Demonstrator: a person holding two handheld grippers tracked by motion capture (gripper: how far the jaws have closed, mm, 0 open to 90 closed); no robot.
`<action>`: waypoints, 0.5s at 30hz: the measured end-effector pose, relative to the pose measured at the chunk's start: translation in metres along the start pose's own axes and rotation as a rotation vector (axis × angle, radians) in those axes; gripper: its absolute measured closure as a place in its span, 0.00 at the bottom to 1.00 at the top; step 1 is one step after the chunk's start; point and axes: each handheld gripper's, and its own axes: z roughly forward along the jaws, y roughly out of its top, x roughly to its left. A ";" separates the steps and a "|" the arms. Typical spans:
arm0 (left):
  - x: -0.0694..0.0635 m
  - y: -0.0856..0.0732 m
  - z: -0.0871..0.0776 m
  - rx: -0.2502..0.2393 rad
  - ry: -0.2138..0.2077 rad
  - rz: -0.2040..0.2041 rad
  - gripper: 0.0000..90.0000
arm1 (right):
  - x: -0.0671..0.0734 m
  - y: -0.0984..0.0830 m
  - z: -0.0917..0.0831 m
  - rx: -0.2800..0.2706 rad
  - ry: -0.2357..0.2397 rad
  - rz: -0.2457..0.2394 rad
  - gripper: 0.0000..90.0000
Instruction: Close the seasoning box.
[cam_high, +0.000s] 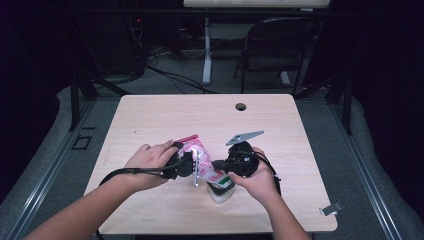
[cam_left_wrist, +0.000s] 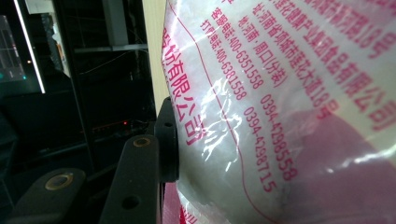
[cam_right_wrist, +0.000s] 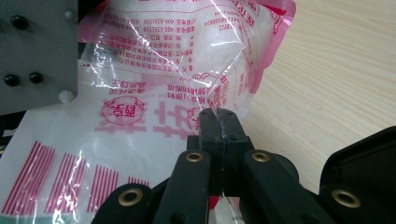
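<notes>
Both tongs grip the plastic pouch (cam_high: 200, 159) near the desk's (cam_high: 150, 115) front edge: left gripper (cam_high: 192, 164) on its body, right gripper (cam_right_wrist: 219, 122) pinching its film edge, long axis upright between them

In the left gripper view the bag (cam_left_wrist: 280, 116) runs off the top, right and bottom edges, hiding one of the fingers. From above, the white container (cam_high: 220, 192) under it sits half covered, its contents unreadable.

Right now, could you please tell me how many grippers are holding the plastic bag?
2. The left gripper clamps the plastic bag around its filled body, at its left side in the high view. The right gripper pinches the bag's thin film, at its lower right.
</notes>
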 end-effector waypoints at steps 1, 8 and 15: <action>0.000 0.001 0.000 0.007 0.002 0.006 0.69 | 0.000 0.000 0.000 0.000 -0.002 0.000 1.00; -0.001 0.004 -0.001 0.021 0.025 0.022 0.70 | -0.002 0.000 0.001 0.008 -0.004 -0.006 1.00; -0.003 0.006 -0.001 0.034 0.047 0.050 0.70 | -0.003 -0.001 0.003 0.012 -0.010 -0.007 1.00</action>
